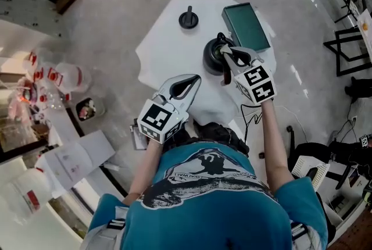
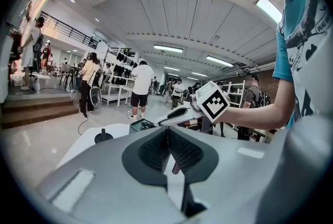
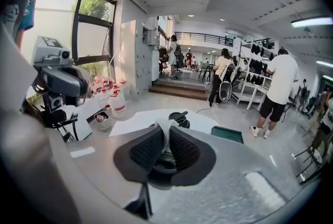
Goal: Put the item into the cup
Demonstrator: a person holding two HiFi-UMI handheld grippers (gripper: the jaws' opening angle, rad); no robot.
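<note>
The item [image 3: 165, 130] is a thin white strip, pinched upright in the right claw [image 3: 166, 133]. Its long axis runs along the line where the two pads meet, and its free end pokes out just past the claw tips, pointing away from the person toward a black knobbed lid [image 3: 179, 117]. What kind of thing it is cannot be made out, and the head view does not show it clearly.

The right claw [image 1: 225, 56] is clenched on the item: the pads press on either side of it, with only the strip's thickness between them. The left claw [image 2: 167, 135] is closed with pad against pad and nothing between.

The black cup [image 1: 213, 57] stands upright on the white tabletop [image 1: 168, 39]. The right claw hangs right over it, so the item sits above the cup's mouth. In the right gripper view the cup's [image 3: 165, 160] dark round rim shows directly below the pinched pads. Whether the strip's lower end reaches into the cup cannot be told.

The left claw [image 1: 195, 80] hangs over the near part of the tabletop, beside the cup and apart from it. A green tray [image 1: 246, 26] lies just beyond the cup, and the lid [image 1: 188, 18] stands apart to the tray's left.
</note>
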